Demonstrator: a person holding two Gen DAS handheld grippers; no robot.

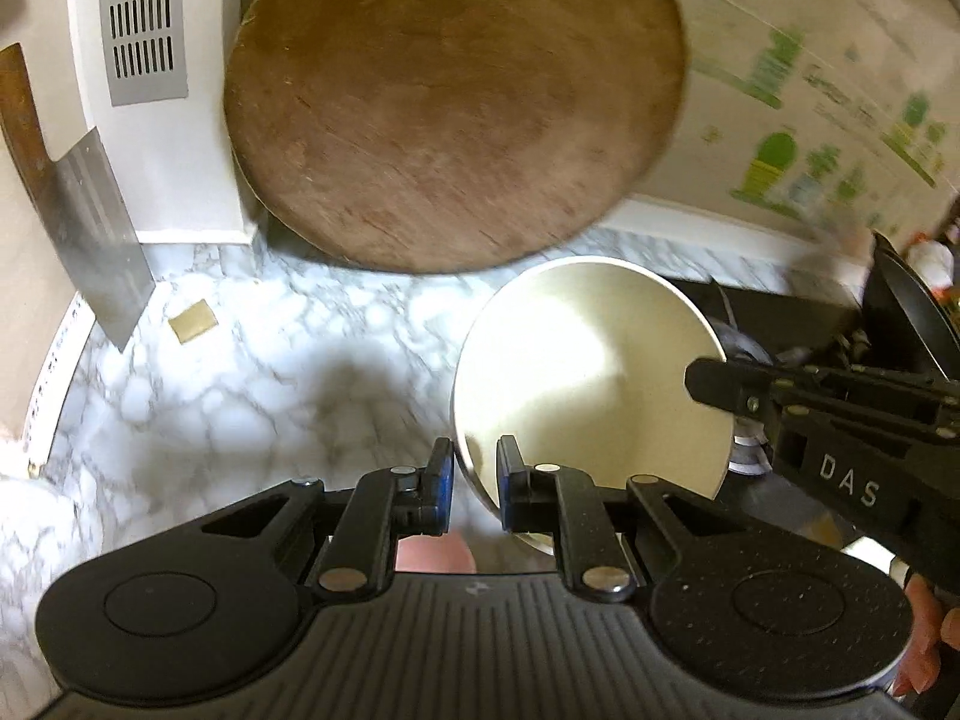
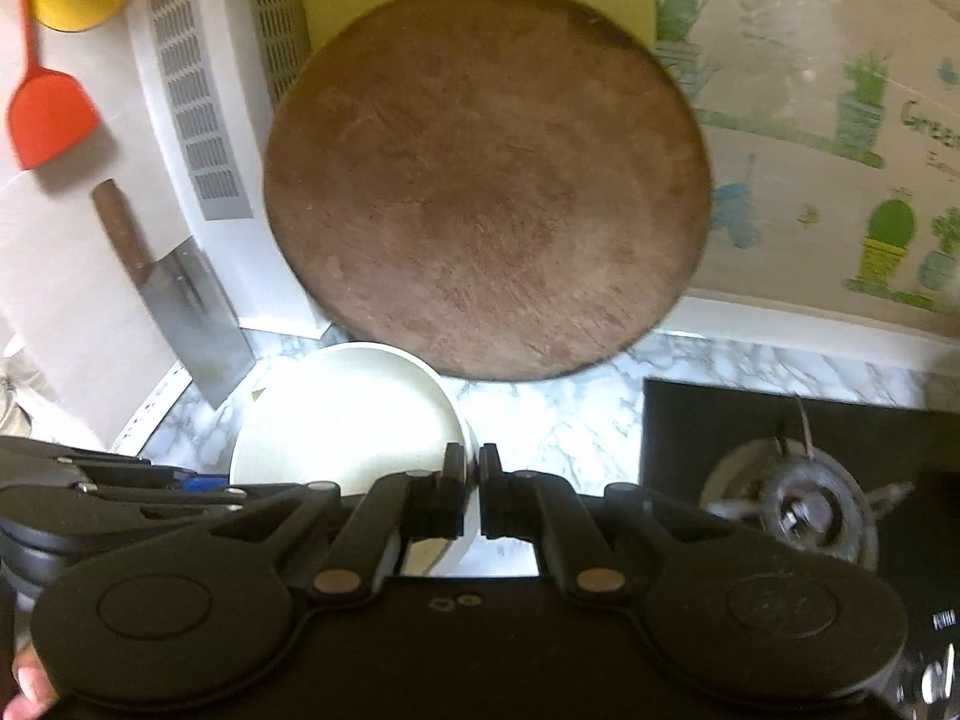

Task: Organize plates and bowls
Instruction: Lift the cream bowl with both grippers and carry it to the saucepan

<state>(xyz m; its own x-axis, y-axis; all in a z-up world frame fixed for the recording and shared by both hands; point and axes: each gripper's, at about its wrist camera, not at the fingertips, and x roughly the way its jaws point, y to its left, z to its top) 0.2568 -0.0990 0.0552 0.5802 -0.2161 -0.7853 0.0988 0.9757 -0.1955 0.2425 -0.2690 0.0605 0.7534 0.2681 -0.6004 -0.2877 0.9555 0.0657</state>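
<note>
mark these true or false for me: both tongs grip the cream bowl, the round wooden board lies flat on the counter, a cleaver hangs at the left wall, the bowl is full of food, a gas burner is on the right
1. Both tongs, left and right, grip the cream bowl: true, at opposite rims.
2. The round wooden board lies flat: false, it leans upright against the wall.
3. A cleaver hangs at the left wall: true.
4. The bowl is full of food: false, it looks empty.
5. A gas burner sits on the right: true.

A home kitchen: marble counter (image 2: 570, 414), gas hob (image 2: 798, 510), cleaver (image 2: 192, 324) and round chopping board (image 2: 486, 180).
</note>
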